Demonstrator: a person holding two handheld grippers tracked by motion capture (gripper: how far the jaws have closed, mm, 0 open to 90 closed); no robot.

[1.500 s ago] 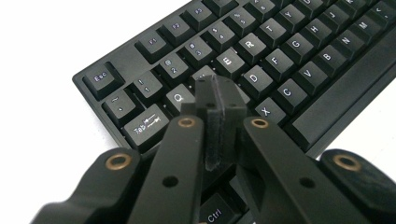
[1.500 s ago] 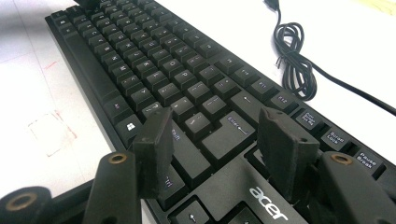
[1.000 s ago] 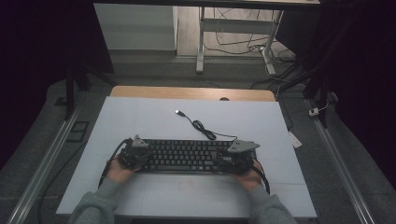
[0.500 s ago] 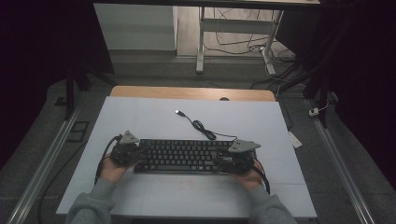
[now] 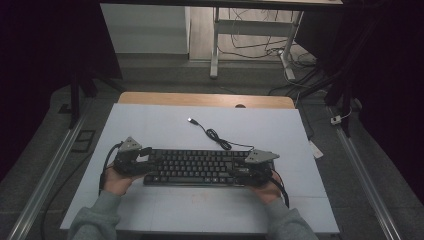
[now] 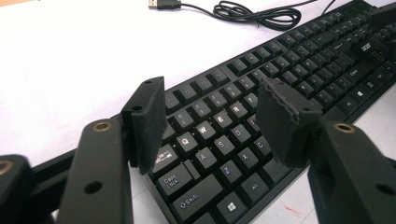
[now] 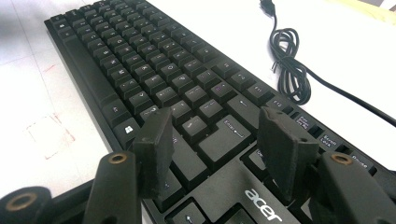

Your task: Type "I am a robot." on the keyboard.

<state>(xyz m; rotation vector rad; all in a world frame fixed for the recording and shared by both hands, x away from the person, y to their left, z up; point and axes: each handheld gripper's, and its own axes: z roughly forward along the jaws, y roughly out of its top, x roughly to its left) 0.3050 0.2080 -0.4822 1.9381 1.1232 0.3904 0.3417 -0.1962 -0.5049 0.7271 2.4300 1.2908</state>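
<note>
A black keyboard (image 5: 195, 167) lies flat on the white table top (image 5: 150, 120), its cable (image 5: 215, 135) curling back to a USB plug (image 5: 191, 120). My left gripper (image 5: 147, 155) is at the keyboard's left end. In the left gripper view its jaws have just been opening, and the left gripper (image 6: 215, 116) now stands open above the keys (image 6: 280, 70) with nothing gripped. My right gripper (image 5: 240, 172) is at the keyboard's right end. In the right gripper view, the right gripper (image 7: 217, 144) is open just over the keys (image 7: 140, 56) near the logo.
The coiled cable (image 7: 289, 60) lies behind the keyboard, towards the table's middle. A wooden strip (image 5: 200, 99) borders the far edge of the table. Metal rails (image 5: 50, 170) run along both sides. Desk legs and loose wires (image 5: 250, 45) stand on the floor beyond.
My left gripper has drawn back to the left off the keyboard's end and risen a little, and its jaws have opened. The keyboard and the right gripper have not moved.
</note>
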